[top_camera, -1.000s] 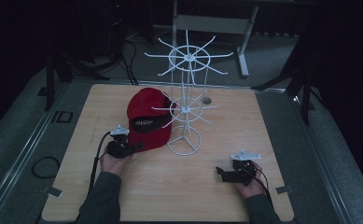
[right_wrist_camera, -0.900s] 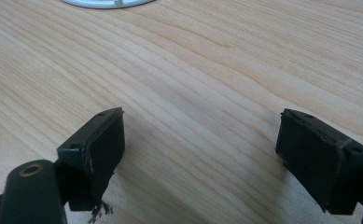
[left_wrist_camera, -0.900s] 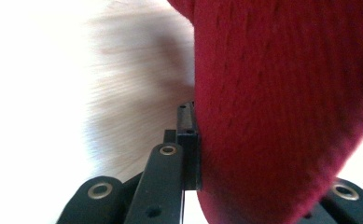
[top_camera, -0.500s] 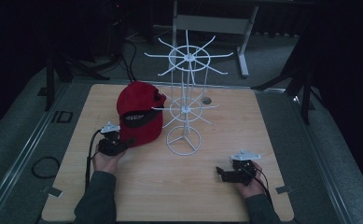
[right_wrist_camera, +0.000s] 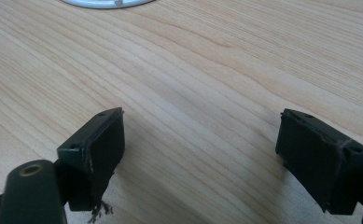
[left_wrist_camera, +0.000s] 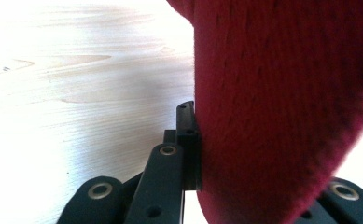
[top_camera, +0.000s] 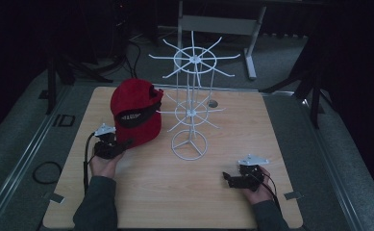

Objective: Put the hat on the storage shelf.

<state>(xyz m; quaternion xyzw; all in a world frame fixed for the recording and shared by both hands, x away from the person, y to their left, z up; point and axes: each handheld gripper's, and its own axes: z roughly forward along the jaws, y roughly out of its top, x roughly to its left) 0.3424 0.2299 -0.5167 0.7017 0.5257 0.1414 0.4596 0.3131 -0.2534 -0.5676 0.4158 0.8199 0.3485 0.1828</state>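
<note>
Left gripper (top_camera: pixel 122 144): at approx 8 o'clock on the table, held in the person's left hand (top_camera: pixel 105 163); jaws clamped on the lower edge of the cap. In the left gripper view one black pad sits flat against the red fabric, the other is hidden behind it.
Cable (top_camera: pixel 85 159): black, trails from the left gripper back toward the sleeve at 6 o'clock.
Cap (top_camera: pixel 134 115): red, fuzzy fabric w/ a dark band across the front; stands up tall, tilted, at approx 10 o'clock from table centre, just left of the rack. Looks lifted at the gripped edge; can't tell if any part touches the table. In the left gripper view (left_wrist_camera: pixel 286 102) it takes up the right half, wood to its left.
Rack (top_camera: pixel 190 115): white wire stand, upright near table centre; ring base (top_camera: pixel 189 145) on the wood, two tiers of spokes fanning out, top tier at 12 o'clock of the base. Cap is close beside the lower spokes; contact not clear.
Table (top_camera: pixel 223 202): light wood board, dark floor around it.
Right gripper (top_camera: pixel 229 179): approx 4 o'clock on the table, in the person's right hand (top_camera: pixel 254 185), well apart from cap and rack. Jaws spread wide, nothing between them; right gripper view (right_wrist_camera: pixel 200 154) has bare wood in the gap and a bit of the rack's base ring (right_wrist_camera: pixel 104 3) at 12 o'clock.
</note>
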